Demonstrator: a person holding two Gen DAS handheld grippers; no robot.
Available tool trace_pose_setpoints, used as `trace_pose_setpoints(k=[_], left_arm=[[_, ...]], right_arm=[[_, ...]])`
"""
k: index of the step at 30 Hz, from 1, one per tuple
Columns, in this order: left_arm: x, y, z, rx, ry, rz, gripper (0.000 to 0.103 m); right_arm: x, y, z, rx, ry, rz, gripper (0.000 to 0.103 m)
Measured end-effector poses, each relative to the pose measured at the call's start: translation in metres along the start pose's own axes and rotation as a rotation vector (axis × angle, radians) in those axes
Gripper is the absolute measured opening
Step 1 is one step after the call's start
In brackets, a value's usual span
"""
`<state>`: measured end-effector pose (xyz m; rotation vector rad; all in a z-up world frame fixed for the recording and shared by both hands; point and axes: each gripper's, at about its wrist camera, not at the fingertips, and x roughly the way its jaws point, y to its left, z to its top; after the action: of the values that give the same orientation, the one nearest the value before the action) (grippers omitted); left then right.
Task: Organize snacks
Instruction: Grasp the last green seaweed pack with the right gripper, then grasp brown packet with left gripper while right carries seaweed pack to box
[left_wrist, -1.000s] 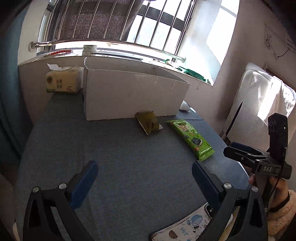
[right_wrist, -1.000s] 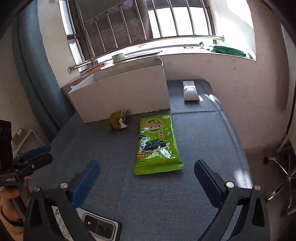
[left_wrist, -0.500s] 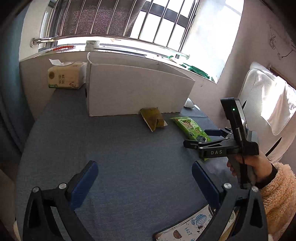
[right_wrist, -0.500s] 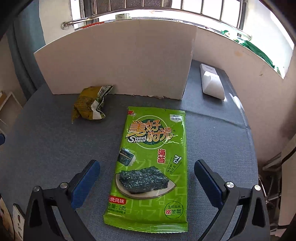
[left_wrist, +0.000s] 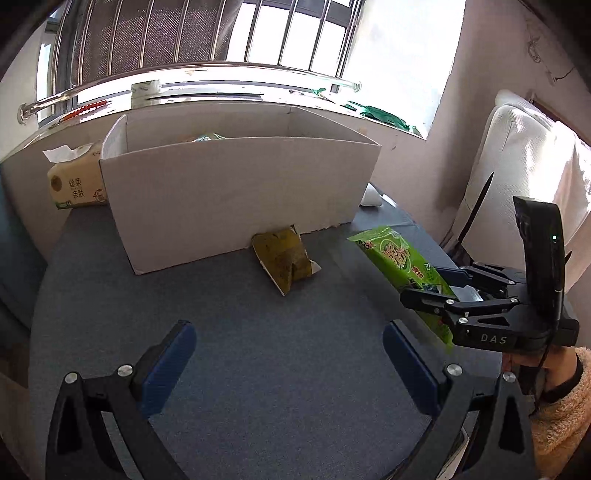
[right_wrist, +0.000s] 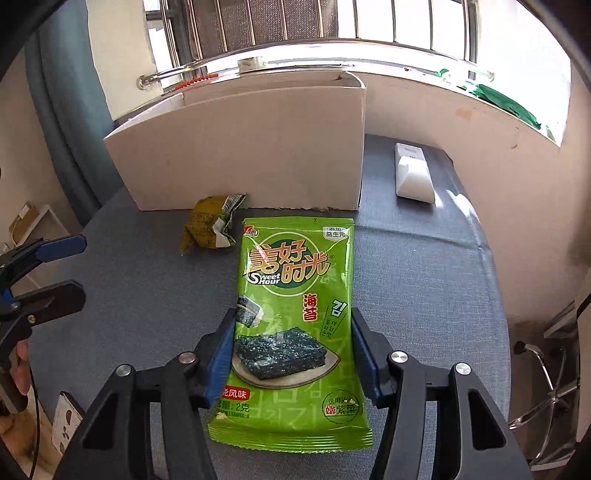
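Seaweed pack (right_wrist: 295, 314): green, flat pouch, printed face up, long axis pointing toward the box. Held at its lower half between the blue pads (right_wrist: 221, 354) of the right tool (right_wrist: 293, 350), one pad on each long edge. In the left wrist view the pack (left_wrist: 399, 262) appears tilted, far end raised off the surface; whether the near end touches the cloth cannot be told.

Right tool: closed on the seaweed pack. In the left wrist view it (left_wrist: 443, 286) sits at the right edge of the surface, gripped by a hand (left_wrist: 535, 365) in a fleecy sleeve.

Yellow packet (right_wrist: 212, 225): crumpled, torn open at one end, lying on the surface just beside the top left corner of the seaweed pack and touching or nearly touching the front wall of the box.

Box (left_wrist: 236, 192): white cardboard, open top, standing at the back of the surface below the window ledge. Some contents just visible over its rim, not identifiable.

Left tool (left_wrist: 288, 354): wide open, holding nothing, pads (left_wrist: 170, 362) hanging above bare cloth near the front of the surface.

Surface (left_wrist: 258, 350): covered in blue-grey fabric.

Tissue pack (left_wrist: 74, 184): left of the box, against the wall.

White object (right_wrist: 412, 173): oblong, lying right of the box.

Phone (right_wrist: 66, 421): patterned case, at the front left edge in the right wrist view.
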<state>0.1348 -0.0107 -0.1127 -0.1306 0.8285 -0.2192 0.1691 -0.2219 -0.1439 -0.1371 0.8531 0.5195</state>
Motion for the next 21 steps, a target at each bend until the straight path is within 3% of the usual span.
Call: trace_pose_setpoints(k=[7,13,15,16,17,21], left_arm=[[0.063,-0.010,0.041,0.009,0.103,0.029,0.103],[0.103,0.005,0.061,-0.086,0.154,0.033,0.101],[0.111,0.007,0.063,-0.094,0.174,0.001,0.078],[0.112,0.006,0.062,-0.079,0.175,0.003,0.055],[0.111,0.003,0.061,-0.044,0.175,0.010,0.047],[0.093,-0.002,0.054,0.024,0.145,0.002,0.043]], right_arm=[[-0.065,-0.015,-0.027,0.120,-0.139,0.060,0.062],[-0.072,-0.018,-0.041,0.178,-0.156,0.062,0.064],[-0.072,-0.021,-0.044,0.188,-0.149,0.064,0.064],[-0.070,-0.024,-0.045,0.194,-0.147,0.064,0.064],[-0.069,-0.025,-0.046,0.199,-0.144,0.063,0.065],[-0.069,-0.027,-0.049,0.211,-0.145,0.077,0.065]])
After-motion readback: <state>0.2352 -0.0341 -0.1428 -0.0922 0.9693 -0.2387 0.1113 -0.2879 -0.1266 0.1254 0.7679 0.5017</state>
